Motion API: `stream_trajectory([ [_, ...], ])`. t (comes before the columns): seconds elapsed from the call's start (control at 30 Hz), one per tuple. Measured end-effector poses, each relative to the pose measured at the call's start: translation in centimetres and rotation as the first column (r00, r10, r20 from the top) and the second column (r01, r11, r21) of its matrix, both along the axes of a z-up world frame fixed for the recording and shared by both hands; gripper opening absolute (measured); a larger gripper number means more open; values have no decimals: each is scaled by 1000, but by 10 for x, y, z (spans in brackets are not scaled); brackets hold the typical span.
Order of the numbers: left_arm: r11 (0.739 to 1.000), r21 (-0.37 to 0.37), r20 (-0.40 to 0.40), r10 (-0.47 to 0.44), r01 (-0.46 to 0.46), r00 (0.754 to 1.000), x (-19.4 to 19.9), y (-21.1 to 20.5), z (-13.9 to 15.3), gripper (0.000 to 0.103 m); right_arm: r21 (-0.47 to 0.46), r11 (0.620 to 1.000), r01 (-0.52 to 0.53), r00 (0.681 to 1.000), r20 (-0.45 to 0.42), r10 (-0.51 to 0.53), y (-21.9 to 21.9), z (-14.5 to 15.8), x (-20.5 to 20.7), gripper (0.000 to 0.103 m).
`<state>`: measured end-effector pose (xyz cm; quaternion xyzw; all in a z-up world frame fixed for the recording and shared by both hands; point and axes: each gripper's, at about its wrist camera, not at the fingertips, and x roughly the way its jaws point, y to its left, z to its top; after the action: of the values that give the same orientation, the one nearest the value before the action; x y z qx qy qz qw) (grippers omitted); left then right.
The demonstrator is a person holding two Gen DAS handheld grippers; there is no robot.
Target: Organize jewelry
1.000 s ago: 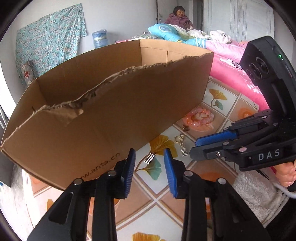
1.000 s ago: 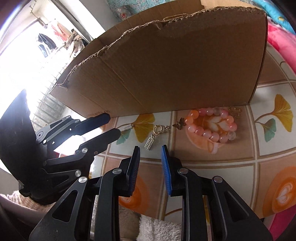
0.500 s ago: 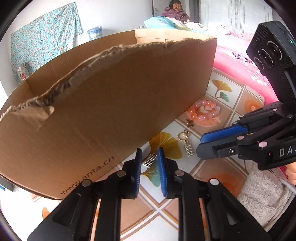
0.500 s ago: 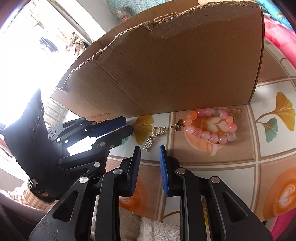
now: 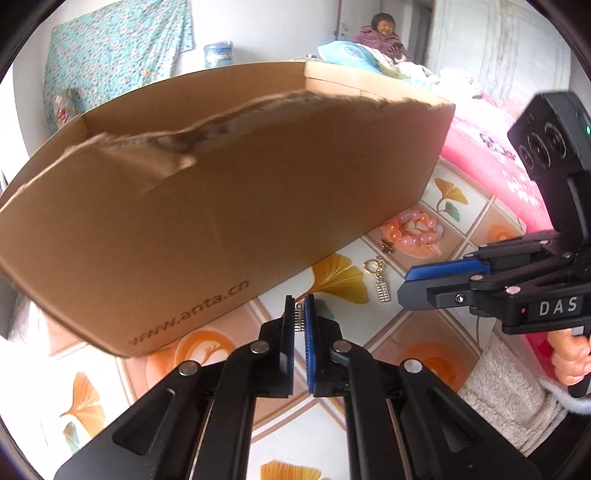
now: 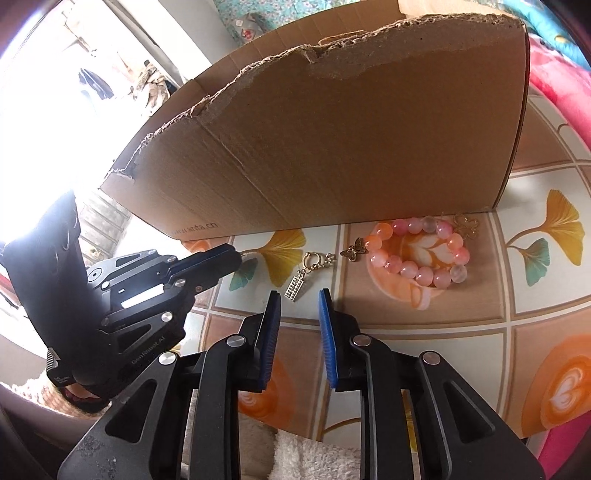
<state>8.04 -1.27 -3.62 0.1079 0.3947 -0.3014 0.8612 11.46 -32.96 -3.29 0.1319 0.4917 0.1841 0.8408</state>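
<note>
My left gripper (image 5: 300,308) is shut on a small silver hair clip (image 5: 298,316) at the foot of the cardboard box (image 5: 221,206). It also shows in the right wrist view (image 6: 229,256), low by the tablecloth. My right gripper (image 6: 296,302) is open and empty, just short of the gold abacus charm (image 6: 295,288) with its ring (image 6: 312,258). The charm also shows in the left wrist view (image 5: 380,284). A small butterfly charm (image 6: 355,249), a pink bead bracelet (image 6: 421,254) and a gold butterfly (image 6: 467,223) lie to its right.
The torn box wall (image 6: 351,147) stands right behind the jewelry. The tablecloth (image 6: 461,350) has tile, leaf and latte prints. A pink blanket (image 5: 491,162) lies at the right. A person sits far back (image 5: 380,35).
My left gripper moved forward and down to the hair clip and closed on it. My right gripper opened a little wider near the abacus charm.
</note>
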Motion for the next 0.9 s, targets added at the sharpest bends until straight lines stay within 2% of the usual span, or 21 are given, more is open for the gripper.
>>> stream_trajectory([
  [0.2, 998, -24, -23, 51, -51, 998, -1, 13, 3, 4, -33, 999, -13, 1000, 20, 13, 18, -1, 2, 22],
  [0.33, 998, -31, -26, 62, -63, 998, -3, 17, 3, 4, -89, 996, -18, 999, 47, 22, 33, 1, 4, 22],
  [0.47, 997, -36, -34, 65, -66, 997, -3, 20, 3, 4, -193, 981, -20, 995, 88, 37, 52, 2, 4, 19],
  [0.67, 997, -36, -18, 64, -65, 998, -6, 20, 6, 4, -358, 933, -10, 986, 149, 68, 82, 2, -4, 11],
  [0.73, 997, -41, -16, 69, -70, 997, -6, 21, 8, 4, -356, 935, -10, 987, 145, 65, 87, 1, -3, 4],
  [0.9, 995, -50, -18, 81, -81, 997, -7, 24, 9, 4, -252, 968, 8, 994, 104, 19, 78, 3, -7, 0],
])
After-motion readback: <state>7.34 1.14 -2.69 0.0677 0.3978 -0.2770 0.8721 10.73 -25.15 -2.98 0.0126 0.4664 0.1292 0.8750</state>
